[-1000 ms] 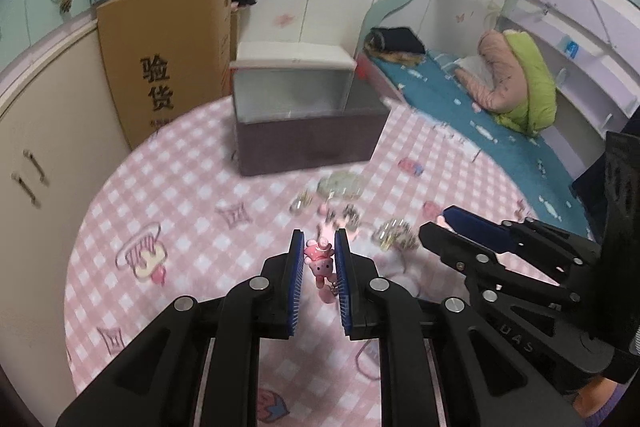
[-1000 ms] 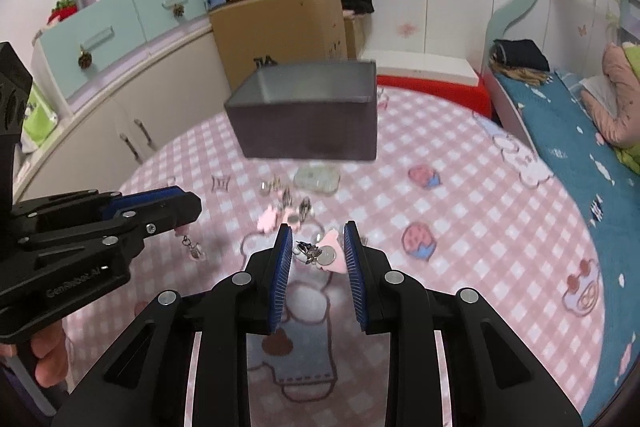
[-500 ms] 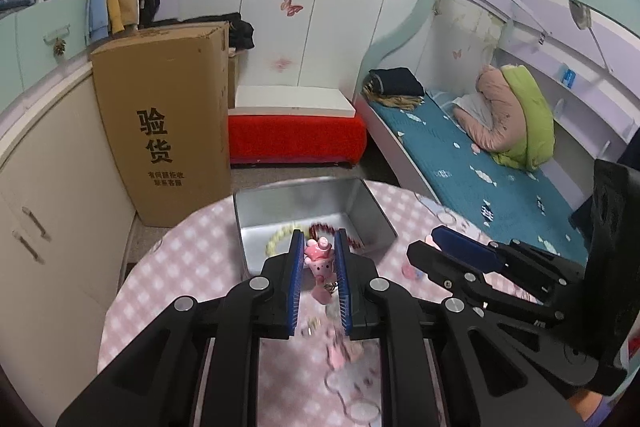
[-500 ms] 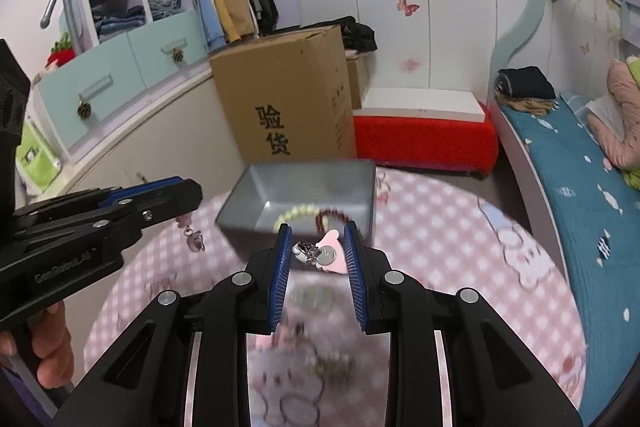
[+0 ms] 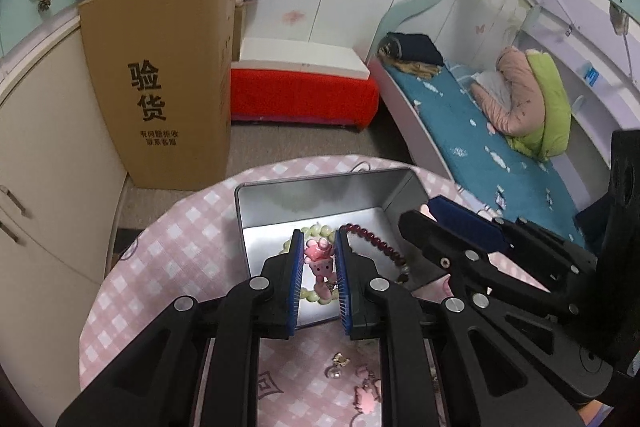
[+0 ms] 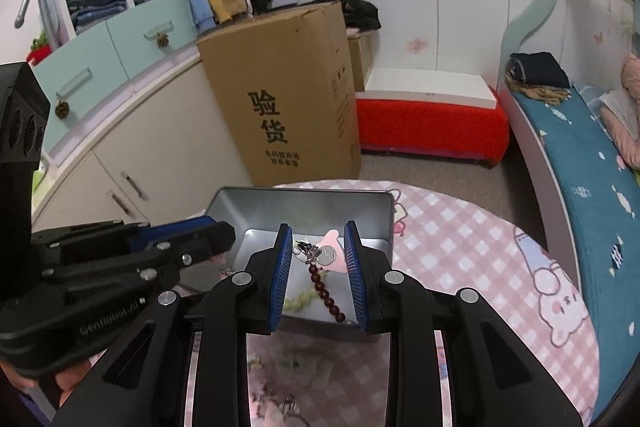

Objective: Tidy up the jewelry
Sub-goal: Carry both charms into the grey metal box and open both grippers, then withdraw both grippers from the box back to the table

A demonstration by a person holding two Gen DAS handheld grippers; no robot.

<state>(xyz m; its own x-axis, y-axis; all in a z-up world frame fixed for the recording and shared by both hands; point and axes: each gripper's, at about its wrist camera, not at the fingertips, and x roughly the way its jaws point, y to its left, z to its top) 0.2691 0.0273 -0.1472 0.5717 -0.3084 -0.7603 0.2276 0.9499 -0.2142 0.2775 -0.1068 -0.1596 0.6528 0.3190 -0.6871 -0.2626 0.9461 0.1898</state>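
Observation:
A grey metal box (image 5: 320, 195) (image 6: 300, 205) stands open on the pink checked table. Inside lie a pale green bead bracelet (image 5: 316, 229) (image 6: 298, 299) and a dark red bead bracelet (image 5: 370, 239) (image 6: 326, 293). My left gripper (image 5: 318, 269) is shut on a pink figure charm (image 5: 319, 263) and holds it over the box. My right gripper (image 6: 318, 255) is shut on a pink card with silver earrings (image 6: 326, 255), also over the box, to the right of the left gripper (image 6: 120, 259).
Several small jewelry pieces (image 5: 352, 375) (image 6: 280, 403) lie on the table (image 5: 168, 259) in front of the box. A tall cardboard carton (image 5: 160, 79), a red bench (image 5: 304, 91) and a bed (image 5: 500, 155) stand beyond the table edge.
Both grippers have risen from the table with their pieces and moved forward over the open box. The views now look down into it.

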